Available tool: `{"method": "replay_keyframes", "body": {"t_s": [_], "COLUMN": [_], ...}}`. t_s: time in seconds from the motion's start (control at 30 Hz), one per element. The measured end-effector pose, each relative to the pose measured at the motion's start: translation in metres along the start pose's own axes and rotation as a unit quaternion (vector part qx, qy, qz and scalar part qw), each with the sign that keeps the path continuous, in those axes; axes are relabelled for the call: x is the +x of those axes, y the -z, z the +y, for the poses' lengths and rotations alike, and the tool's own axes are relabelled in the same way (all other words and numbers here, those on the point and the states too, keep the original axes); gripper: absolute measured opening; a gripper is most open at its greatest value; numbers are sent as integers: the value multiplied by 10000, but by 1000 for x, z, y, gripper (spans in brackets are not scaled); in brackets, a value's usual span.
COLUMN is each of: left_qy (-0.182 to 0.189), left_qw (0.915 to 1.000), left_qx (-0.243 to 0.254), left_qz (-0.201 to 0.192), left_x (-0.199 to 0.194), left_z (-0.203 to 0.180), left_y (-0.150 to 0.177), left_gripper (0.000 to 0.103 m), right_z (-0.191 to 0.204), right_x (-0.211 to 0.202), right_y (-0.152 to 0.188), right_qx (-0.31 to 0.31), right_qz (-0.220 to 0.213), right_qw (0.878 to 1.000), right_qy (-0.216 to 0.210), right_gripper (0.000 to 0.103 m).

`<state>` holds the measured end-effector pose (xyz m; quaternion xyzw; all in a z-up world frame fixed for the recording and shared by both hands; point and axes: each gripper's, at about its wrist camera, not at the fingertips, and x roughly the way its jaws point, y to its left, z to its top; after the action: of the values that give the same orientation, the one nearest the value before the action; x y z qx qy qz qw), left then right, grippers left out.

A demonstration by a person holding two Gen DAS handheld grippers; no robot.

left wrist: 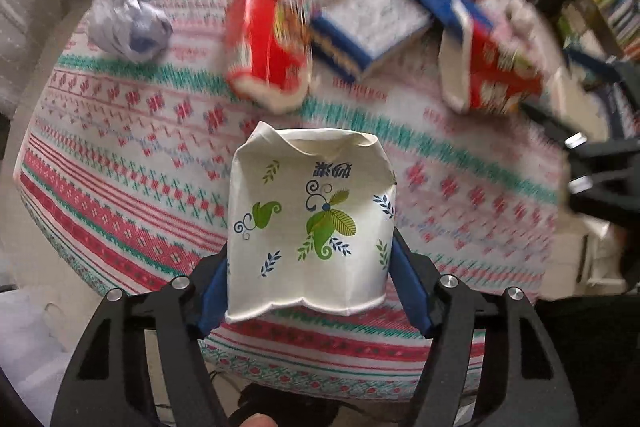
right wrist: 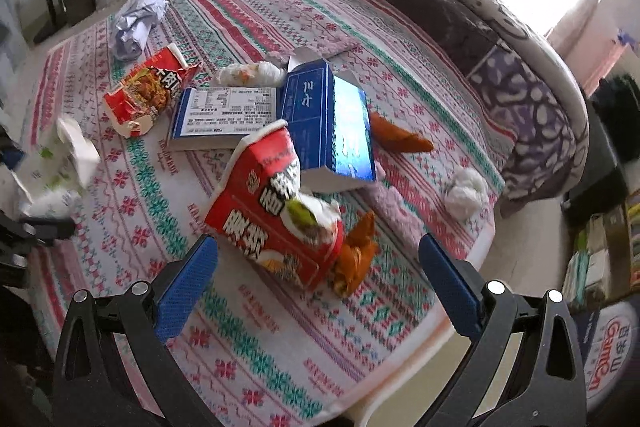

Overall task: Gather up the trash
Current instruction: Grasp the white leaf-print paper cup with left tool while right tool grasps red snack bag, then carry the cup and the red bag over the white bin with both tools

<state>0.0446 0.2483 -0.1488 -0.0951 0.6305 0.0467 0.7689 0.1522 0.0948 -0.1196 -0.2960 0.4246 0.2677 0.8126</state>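
Gripping the crumpled paper cup (left wrist: 310,223), the left gripper (left wrist: 312,291) has its blue fingers (left wrist: 214,291) clamped on both sides, above the patterned cloth (left wrist: 120,155). The right gripper (right wrist: 320,287) hovers with fingers apart over a red noodle box (right wrist: 276,223). The dented cup could buckle and slip free, and the orange wrapper (right wrist: 356,255), seemingly tucked underneath the box, might be left behind.

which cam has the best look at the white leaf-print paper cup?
Left wrist. The crushed white paper cup fills the centre, sharp, clamped between the left gripper pads. The right wrist view catches it only at the far left edge, blurred and partly cut off.
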Motion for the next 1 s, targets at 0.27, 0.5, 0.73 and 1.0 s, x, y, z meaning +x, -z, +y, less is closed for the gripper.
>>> {"method": "replay_keyframes", "body": {"t_s": [0.27, 0.5, 0.73, 1.0], "left_qy": [309, 360, 415, 396], "left_qw": [9984, 9943, 9834, 9696], "left_qx": [-277, -610, -843, -838], "left_qz": [-373, -800, -1554, -2265], "left_x": [-34, -45, -71, -96], "left_z": [10, 21, 20, -1], "left_y": [-21, -15, -22, -26], "left_gripper": [69, 69, 69, 70], "right_z": [21, 3, -11, -25], "right_x": [29, 22, -33, -73], "right_y": [-9, -15, -22, -12], "right_qx": [-336, 832, 1693, 2089], "right_qz": [402, 421, -511, -1214], "right_qw": [9986, 9916, 9754, 9631], "right_qy": [-94, -902, -1314, -1185], "right_gripper": [55, 23, 23, 23]}}
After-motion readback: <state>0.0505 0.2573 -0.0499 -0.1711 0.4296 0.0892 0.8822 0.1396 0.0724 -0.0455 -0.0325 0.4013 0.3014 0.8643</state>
